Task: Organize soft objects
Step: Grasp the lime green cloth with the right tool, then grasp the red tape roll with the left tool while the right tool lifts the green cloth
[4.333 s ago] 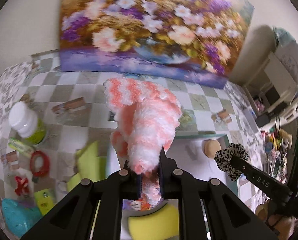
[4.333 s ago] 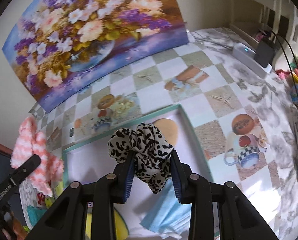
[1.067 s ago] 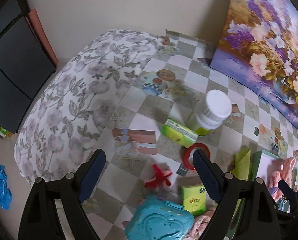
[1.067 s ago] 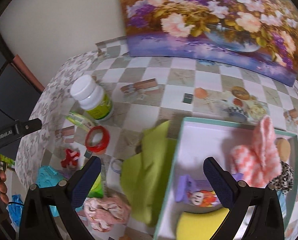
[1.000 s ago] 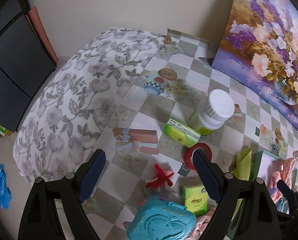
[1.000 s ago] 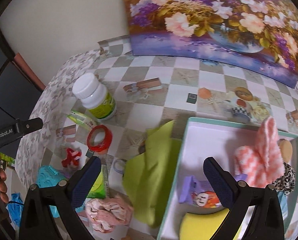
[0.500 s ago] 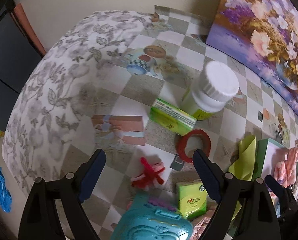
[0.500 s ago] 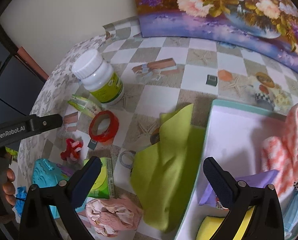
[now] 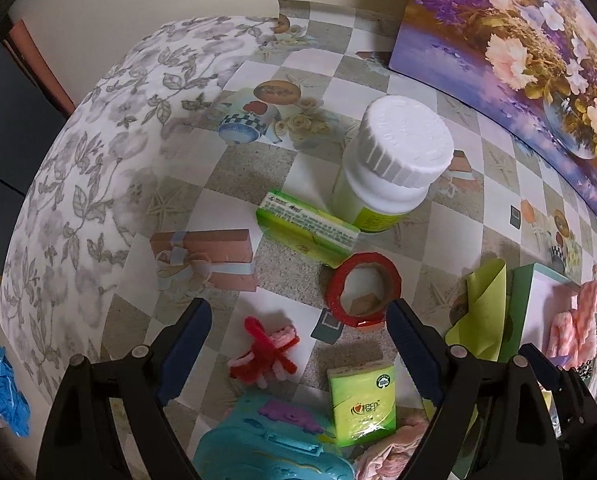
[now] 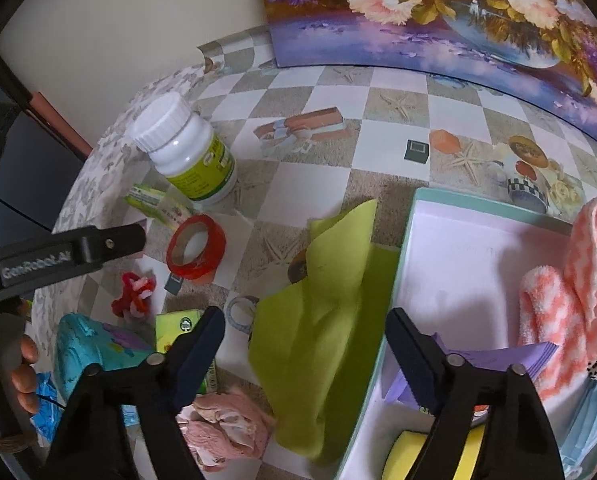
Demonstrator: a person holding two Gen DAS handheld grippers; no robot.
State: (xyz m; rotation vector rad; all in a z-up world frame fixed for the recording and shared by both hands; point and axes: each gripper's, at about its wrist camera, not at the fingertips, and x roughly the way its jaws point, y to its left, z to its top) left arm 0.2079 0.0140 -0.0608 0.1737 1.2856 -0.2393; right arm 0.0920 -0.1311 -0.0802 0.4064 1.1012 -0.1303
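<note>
Fingers wide and empty on both: my left gripper (image 9: 294,344) hovers over the red yarn bow (image 9: 264,350) at its 11 o'clock, my likely next pick, while my right gripper (image 10: 304,344) straddles the green cloth (image 10: 322,280) beside the box (image 10: 474,216) at 2 o'clock.

bottle (image 9: 390,164) 1 | tape roll (image 9: 363,294) 1 | tissue packs (image 9: 361,404) 2 | green cloth (image 10: 322,300) 1 | fluffy socks (image 10: 570,292) 2

White-capped bottle (image 9: 386,168) stands upright. Green packet (image 9: 307,233) lies touching its base. Red tape roll (image 9: 363,294) lies near, beyond the packet. 1 floral painting (image 10: 438,12) stands behind the bottle.
</note>
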